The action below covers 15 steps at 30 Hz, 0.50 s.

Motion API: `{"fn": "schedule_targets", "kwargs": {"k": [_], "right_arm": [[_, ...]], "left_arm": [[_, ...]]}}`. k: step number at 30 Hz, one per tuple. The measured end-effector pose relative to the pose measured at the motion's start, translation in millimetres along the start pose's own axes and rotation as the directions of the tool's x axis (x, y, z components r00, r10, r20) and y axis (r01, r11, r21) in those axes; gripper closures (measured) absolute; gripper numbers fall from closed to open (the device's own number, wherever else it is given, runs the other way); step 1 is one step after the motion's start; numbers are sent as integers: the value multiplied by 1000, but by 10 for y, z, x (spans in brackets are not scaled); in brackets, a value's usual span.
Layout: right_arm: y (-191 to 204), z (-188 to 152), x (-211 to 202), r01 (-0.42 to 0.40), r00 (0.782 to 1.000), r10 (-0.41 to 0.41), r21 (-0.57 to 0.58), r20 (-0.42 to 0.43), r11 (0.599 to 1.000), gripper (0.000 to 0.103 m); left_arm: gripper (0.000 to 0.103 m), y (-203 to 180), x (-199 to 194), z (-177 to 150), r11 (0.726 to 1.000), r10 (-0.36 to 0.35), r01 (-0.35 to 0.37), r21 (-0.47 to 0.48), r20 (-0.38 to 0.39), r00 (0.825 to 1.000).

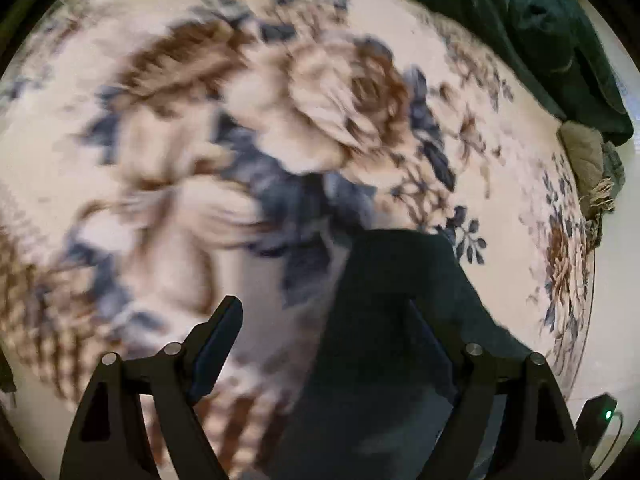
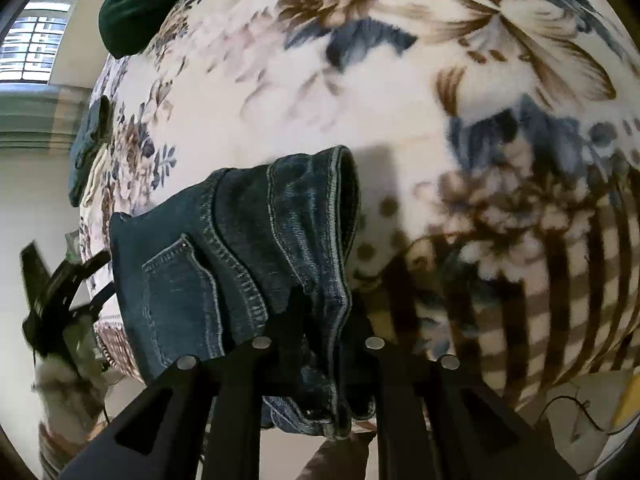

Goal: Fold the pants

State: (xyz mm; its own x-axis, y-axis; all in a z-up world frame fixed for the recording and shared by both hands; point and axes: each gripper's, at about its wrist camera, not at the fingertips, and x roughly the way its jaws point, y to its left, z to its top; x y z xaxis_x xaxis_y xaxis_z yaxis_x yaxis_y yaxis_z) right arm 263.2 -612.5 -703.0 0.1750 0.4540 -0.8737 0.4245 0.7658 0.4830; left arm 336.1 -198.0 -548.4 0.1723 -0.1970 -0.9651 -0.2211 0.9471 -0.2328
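Note:
The pants are dark blue jeans. In the right wrist view my right gripper (image 2: 320,320) is shut on a bunched fold of the jeans (image 2: 240,248), with a back pocket and seams showing, held above the floral blanket (image 2: 280,100). In the left wrist view my left gripper (image 1: 320,344) has its fingers apart; the left finger (image 1: 218,344) is bare, and dark jeans cloth (image 1: 392,320) drapes over the right finger and hides it. The left gripper also shows at the left edge of the right wrist view (image 2: 52,292). The left view is motion-blurred.
A cream blanket (image 1: 120,160) with brown and blue flowers covers the bed. Dark green cloth (image 1: 540,32) lies at the far right edge, with a tan fringed cloth (image 1: 588,160) beside it. The dark green cloth also shows top left in the right wrist view (image 2: 140,4), near a window (image 2: 36,40).

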Motion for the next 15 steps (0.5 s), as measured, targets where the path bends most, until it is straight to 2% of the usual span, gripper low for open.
{"fn": "schedule_targets", "kwargs": {"k": [3, 4, 5, 6, 9, 11, 12, 14, 15], "right_arm": [[-36, 2, 0, -12, 1000, 12, 11, -3, 1000, 87], [-38, -1, 15, -6, 1000, 6, 3, -5, 1000, 87], [-64, -6, -2, 3, 1000, -3, -3, -2, 1000, 87], [-76, 2, 8, 16, 1000, -16, -4, 1, 1000, 87], [-118, 20, 91, 56, 998, -56, 9, -2, 998, 82], [-128, 48, 143, 57, 998, -56, 24, -22, 998, 65], [-160, 53, 120, 38, 999, -37, 44, -30, 998, 59], [-245, 31, 39, 0, 999, 3, 91, -35, 996, 26], [-294, 1, -13, -16, 999, 20, 114, -33, 993, 23]], "left_arm": [[23, -58, 338, 127, 999, -43, 43, -2, -64, 997], [45, -55, 381, 141, 997, -77, 77, -3, -56, 995], [75, -50, 393, 148, 994, -108, 108, 2, -39, 993], [75, -36, 400, 152, 995, -101, 101, 4, -38, 994], [77, 111, 467, 193, 987, -153, 151, -48, -48, 987], [74, 124, 453, 187, 987, -159, 157, -36, -62, 985], [74, 89, 378, 181, 990, -140, 140, -1, -60, 988], [71, 3, 218, 135, 994, -89, 91, 56, -46, 995], [69, -54, 85, 75, 994, -59, 62, 86, -29, 998]]}}
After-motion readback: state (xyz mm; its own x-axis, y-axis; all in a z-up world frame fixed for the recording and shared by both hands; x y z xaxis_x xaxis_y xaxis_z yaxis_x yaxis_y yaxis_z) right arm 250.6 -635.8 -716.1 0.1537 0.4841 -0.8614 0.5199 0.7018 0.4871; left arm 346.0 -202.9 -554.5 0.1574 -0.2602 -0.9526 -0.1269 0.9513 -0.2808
